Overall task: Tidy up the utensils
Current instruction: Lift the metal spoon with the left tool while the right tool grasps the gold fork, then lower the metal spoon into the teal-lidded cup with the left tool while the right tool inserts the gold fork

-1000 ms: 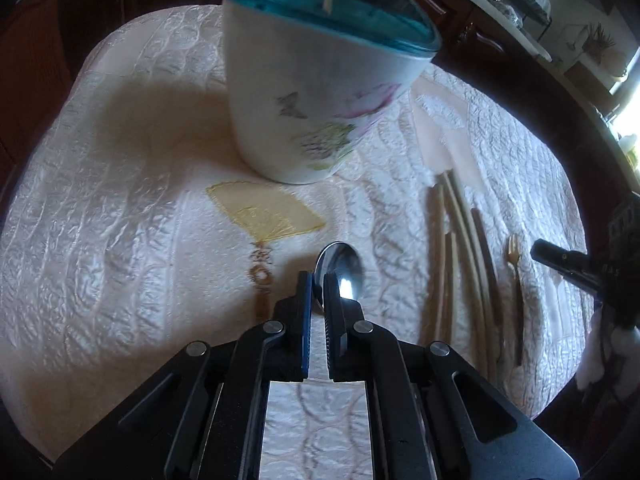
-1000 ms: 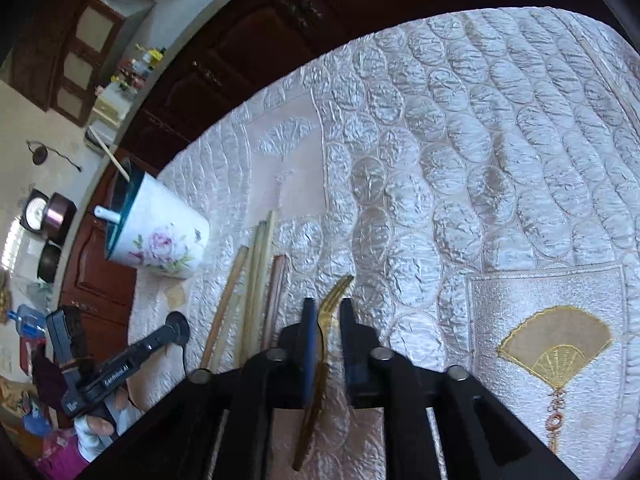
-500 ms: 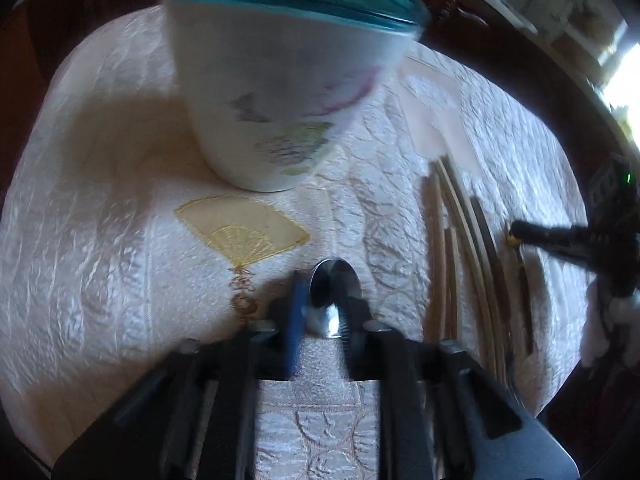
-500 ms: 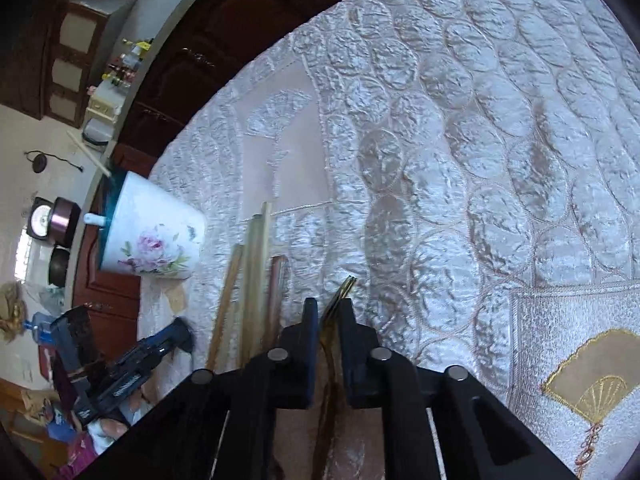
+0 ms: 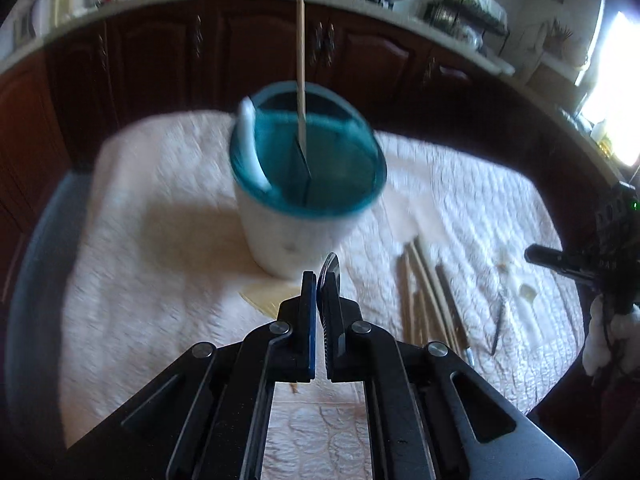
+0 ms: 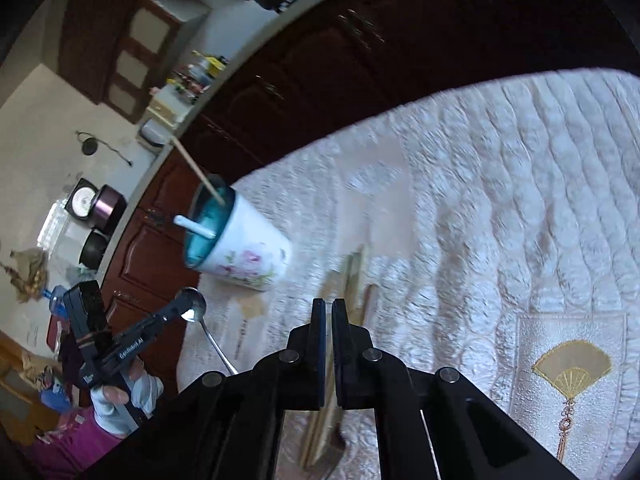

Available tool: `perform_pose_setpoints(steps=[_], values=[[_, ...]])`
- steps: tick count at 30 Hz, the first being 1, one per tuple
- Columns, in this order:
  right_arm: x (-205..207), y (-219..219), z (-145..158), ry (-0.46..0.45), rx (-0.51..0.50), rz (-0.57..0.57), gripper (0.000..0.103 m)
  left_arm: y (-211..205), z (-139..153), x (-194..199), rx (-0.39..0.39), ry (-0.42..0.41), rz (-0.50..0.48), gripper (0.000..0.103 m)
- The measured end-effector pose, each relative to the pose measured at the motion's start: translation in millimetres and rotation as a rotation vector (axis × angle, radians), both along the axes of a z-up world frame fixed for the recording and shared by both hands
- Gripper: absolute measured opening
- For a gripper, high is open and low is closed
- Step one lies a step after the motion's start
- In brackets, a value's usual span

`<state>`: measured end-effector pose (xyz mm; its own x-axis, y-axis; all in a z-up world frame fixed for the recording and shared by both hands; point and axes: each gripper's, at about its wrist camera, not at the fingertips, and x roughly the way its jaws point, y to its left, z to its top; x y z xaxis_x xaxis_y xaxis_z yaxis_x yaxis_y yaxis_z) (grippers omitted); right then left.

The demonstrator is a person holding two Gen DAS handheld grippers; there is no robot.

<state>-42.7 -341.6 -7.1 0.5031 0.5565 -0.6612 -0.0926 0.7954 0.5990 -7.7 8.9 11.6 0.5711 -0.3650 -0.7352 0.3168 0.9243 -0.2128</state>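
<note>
- Quilted cream cloth [image 5: 160, 280] covers the worktop, and every loose utensil lies on it.
- The flowered cup [image 5: 308, 200], teal inside, stands toward the far side. A partition splits it. One chopstick [image 5: 301, 68] stands upright at the partition and a white handle [image 5: 250, 144] leans on the left rim.
- The left tool [image 5: 318, 280] is clenched on the spoon [image 5: 331, 266], lifted clear of the cloth just on the near side of the cup.
- The right tool [image 6: 328, 304] has its jaws pressed together and nothing shows past their tips. I cannot tell whether anything is caught between them.
- The loose chopsticks [image 5: 424, 292] lie in a bundle to the right of the cup, pointing far to near.
- The spoon is pinched at its bowl. In the right wrist view its handle hangs down and to the right below the left tool.
- A thin dark fork [image 5: 498, 320] shows blurred just right of the bundle, apparently on the cloth.
- The step in hand looks like carrying the spoon to the cup. To do it well:
  - Raise it until the dangling handle clears the rim.
  - Aim for a free compartment, away from the upright chopstick and the white handle.
  - Lower the handle in first.
  - Let go only once the handle is well inside, since a bump on the rim could tip the cup.
</note>
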Motion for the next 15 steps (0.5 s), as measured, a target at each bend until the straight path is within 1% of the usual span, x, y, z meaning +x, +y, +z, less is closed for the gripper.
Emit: perform_pose_setpoints(steps=[4,6,8,9,10,11,12,15], values=[[1,9,10,-0.025,-0.017,0.019,0.002,14,22,-4,-0.018,-0.048,0.025,0.001],[4,12,10,-0.024,-0.069,0.008,0.002,21,30,-7,-0.025,-0.064,0.029,0.001],[10,13,2,-0.011,-0.113,-0.01,0.003,25,36,-11,-0.029,-0.082,0.035,0.001],[15,14,-5,0.01,-0.143,-0.01,0.01,27,38,-12,-0.031,-0.087,0.037,0.001],[20,17,-16,0.048,-0.187,-0.006,0.025,28,40,-13,-0.034,-0.091,0.04,0.001],[23,21,-26,0.075,-0.213,-0.003,0.032,30,40,-14,-0.037,-0.091,0.042,0.001],[28,25,-36,0.099,-0.223,0.01,0.034,32,41,-15,-0.04,-0.09,0.044,0.001],[41,34,-60,0.152,-0.27,0.018,0.034,31,40,-17,-0.041,-0.085,0.047,0.001]])
